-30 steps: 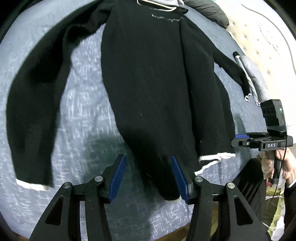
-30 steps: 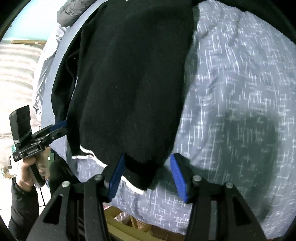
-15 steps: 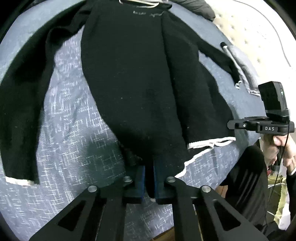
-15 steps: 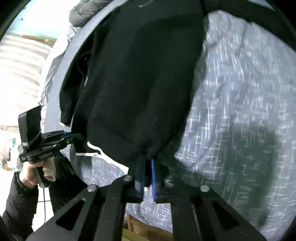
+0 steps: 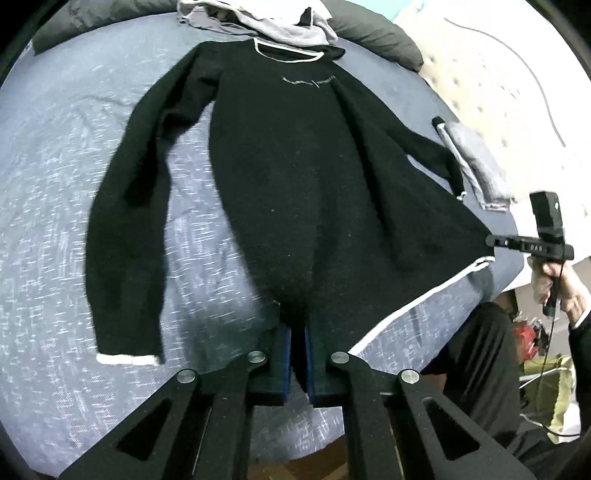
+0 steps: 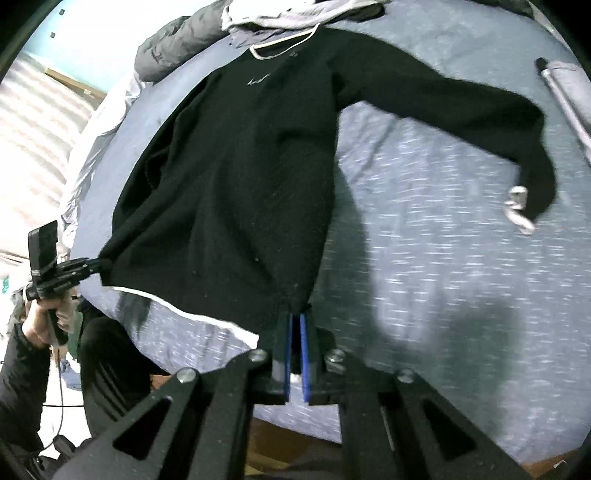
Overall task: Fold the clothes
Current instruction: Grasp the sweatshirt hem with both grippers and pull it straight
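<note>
While stretched over bed (image 5: 55,206), black sweater (image 5: 295,192) hem pinched between left gripper (image 5: 298,363), right gripper (image 6: 294,363)

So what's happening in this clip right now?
A person is working on a black long-sleeved sweater with white trim spread on a blue-grey speckled bedspread. The left gripper is shut on one bottom corner of the hem and the right gripper on the other, with the hem stretched between them. No fold is visible yet. A heap of grey clothes lies beyond the collar.
</note>
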The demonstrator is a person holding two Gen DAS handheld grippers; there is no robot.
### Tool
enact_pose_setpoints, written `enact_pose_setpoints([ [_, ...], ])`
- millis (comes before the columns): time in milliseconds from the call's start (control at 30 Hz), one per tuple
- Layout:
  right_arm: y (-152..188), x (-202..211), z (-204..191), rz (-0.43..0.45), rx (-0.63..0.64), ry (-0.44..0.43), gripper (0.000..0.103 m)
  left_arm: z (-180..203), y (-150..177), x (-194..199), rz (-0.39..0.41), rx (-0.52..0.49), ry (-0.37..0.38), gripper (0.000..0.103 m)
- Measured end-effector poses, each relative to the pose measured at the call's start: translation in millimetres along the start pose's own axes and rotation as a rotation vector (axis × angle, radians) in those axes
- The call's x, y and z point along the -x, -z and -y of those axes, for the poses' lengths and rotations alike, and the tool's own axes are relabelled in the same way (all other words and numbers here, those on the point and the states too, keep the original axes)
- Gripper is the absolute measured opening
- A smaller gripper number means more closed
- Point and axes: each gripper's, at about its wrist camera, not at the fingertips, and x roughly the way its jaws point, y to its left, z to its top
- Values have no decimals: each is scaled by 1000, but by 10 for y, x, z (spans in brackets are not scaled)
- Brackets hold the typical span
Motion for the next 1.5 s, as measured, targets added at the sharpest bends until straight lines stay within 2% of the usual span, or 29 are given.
enact_pose_setpoints([
  [167, 141, 151, 309, -26, -10, 40, 3, -56, 59, 14, -29, 18, -9, 5],
  [367, 366, -192, 458, -105, -28, 98, 3, -183, 205, -361, -130, 66, -27, 5],
  [533, 405, -333, 502, -124, -67, 61, 5, -228, 227, -483, -145, 93, -32, 8],
  [567, 400, -327, 512, -119, -75, 56, 6, -221, 225, -478, -144, 93, -34, 13],
  [600, 395, -315, 524, -115, -82, 50, 9, -215, 223, -473, -144, 94, -36, 17],
  [667, 388, -273, 561, -94, -104, 41, 22, -229, 231, -492, -148, 100, -33, 38],
  [700, 387, -260, 577, -86, -111, 35, 35, -235, 235, -501, -150, 102, -32, 40],
  [733, 396, -275, 584, -88, -116, 20, 43, -242, 239, -510, -152, 105, -31, 41],
  [800, 420, -329, 590, -101, -127, -18, 44, -256, 248, -528, -155, 111, -28, 41],
  [933, 505, -512, 517, -151, -112, -22, 44, -248, 261, -611, -164, 116, 8, 38],
  [967, 524, -546, 492, -157, -103, -18, 44, -225, 267, -637, -172, 101, 5, 26],
  [1000, 526, -553, 477, -155, -102, -12, 40, -201, 273, -664, -181, 87, 2, 18],
  [1033, 520, -550, 468, -152, -105, -5, 27, -183, 278, -680, -187, 74, -11, 12],
  [1067, 513, -548, 459, -148, -109, 1, 20, -171, 272, -660, -185, 70, -15, 9],
  [1100, 510, -535, 460, -143, -112, 4, 11, -159, 266, -640, -183, 65, -20, 8],
  [1133, 508, -518, 468, -136, -114, 5, 7, -147, 259, -619, -180, 60, -25, 8],
  [1367, 385, -58, 357, -66, -35, 59, 4, -91, 184, -169, -146, 56, -34, 6],
  [1433, 358, 66, 331, -52, -2, 81, 4, -25, 145, -113, -135, 47, -36, 6],
  [1500, 395, 57, 321, -58, 2, 87, 4, -53, 247, -182, -152, 50, -38, 6],
])
